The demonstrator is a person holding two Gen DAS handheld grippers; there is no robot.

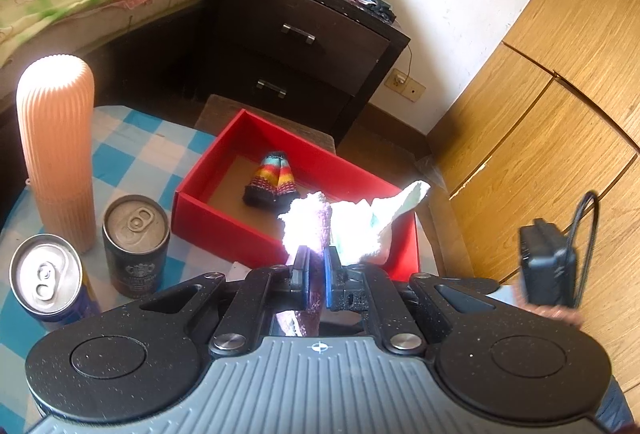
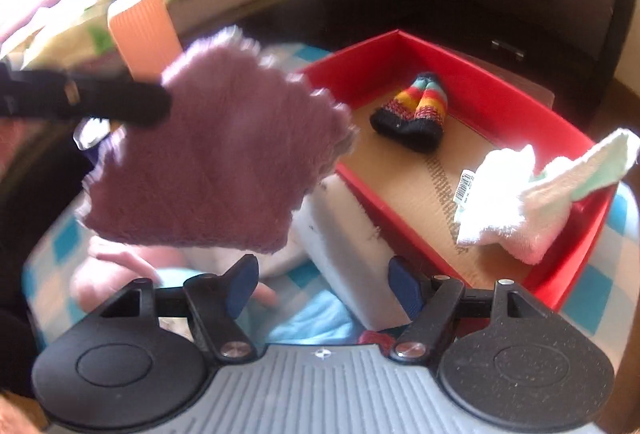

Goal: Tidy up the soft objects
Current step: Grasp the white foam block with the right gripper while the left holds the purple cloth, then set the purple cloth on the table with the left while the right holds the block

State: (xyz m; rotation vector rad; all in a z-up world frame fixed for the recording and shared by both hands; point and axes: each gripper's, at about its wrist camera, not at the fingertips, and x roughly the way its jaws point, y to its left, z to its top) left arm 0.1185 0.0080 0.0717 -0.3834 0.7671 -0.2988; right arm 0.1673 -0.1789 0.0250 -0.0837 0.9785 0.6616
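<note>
Left gripper (image 1: 316, 266) clamped on purple fuzzy cloth (image 2: 216, 162), held aloft above checkered tablecloth (image 1: 132, 138), just beside red box (image 1: 218, 210). Right gripper (image 2: 322, 288) with jaws apart, nothing between pads (blurred view). Inside box: striped knit socks (image 2: 412, 110) toward far corner, white towel (image 2: 516, 202) draped over near-right wall. Two cans (image 1: 134, 246) and ribbed orange bottle (image 1: 58, 150) standing left of box.
</note>
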